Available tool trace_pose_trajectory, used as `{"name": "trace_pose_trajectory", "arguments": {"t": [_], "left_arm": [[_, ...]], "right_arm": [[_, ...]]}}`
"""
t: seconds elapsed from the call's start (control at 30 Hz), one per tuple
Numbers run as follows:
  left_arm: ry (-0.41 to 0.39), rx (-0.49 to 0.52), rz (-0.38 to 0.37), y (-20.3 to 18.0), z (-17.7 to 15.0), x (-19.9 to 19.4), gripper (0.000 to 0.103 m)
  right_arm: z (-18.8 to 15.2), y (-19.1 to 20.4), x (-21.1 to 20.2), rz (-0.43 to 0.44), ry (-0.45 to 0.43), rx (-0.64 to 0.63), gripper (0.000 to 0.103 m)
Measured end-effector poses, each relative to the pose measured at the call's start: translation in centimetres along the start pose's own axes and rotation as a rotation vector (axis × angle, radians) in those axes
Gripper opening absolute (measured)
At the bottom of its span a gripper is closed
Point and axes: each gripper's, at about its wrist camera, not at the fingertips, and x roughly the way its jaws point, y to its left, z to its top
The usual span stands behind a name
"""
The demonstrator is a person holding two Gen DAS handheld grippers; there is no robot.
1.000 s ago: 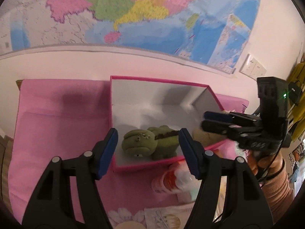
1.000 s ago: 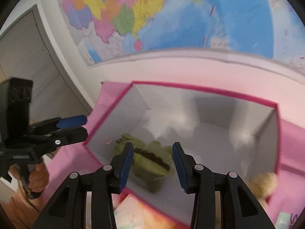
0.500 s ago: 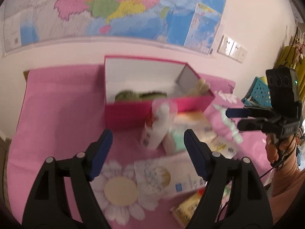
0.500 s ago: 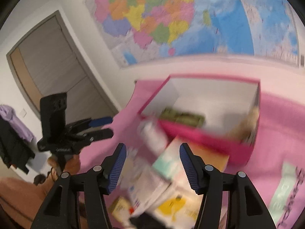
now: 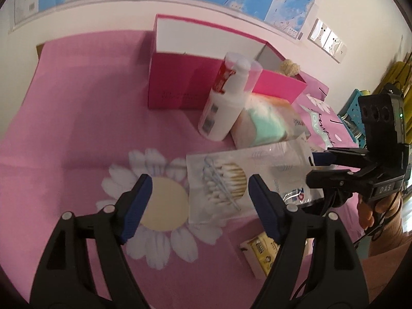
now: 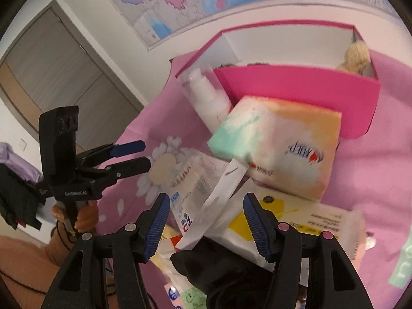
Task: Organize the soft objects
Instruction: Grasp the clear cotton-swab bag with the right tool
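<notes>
Tissue pack (image 6: 280, 141) lettering blurs, perhaps unreadable; both grippers' fingers (image 5: 136, 203) gape, empty.

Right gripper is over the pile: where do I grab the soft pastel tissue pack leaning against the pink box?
Judging by its pose, take the pastel tissue pack across its near mint-green corner, coming from above and the front. That end sticks out free, while the far edge is against the pink box and the white pump bottle crowds its left. The right gripper is open.
</notes>
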Motion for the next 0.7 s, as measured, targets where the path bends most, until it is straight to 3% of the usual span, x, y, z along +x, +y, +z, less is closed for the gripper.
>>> {"name": "trace_pose_trajectory", "arguments": {"t": [0.13, 0.3, 0.5, 0.7], "left_arm": [[0.018, -0.017, -0.018, 0.5, -0.8, 0.5, 0.078], [0.036, -0.025, -0.041, 0.8, -1.3, 0.9, 0.078], [0.056, -0.02, -0.077, 0.6, -1.6, 1.4, 0.078], [0.073, -0.019, -0.148, -0.1, -1.0, 2.3, 0.078]], "right_arm": [[-0.3, 0.1, 1.1, -0.018, 0.011, 0.008, 0.054], [-0.1, 0.5, 2.2, -0.065, 0.005, -0.018, 0.027], [-0.2, 0.8, 0.6, -0.093, -0.076, -0.06, 0.015], [0.0, 0.7, -1.5, -0.095, -0.137, -0.097, 0.012]]}}
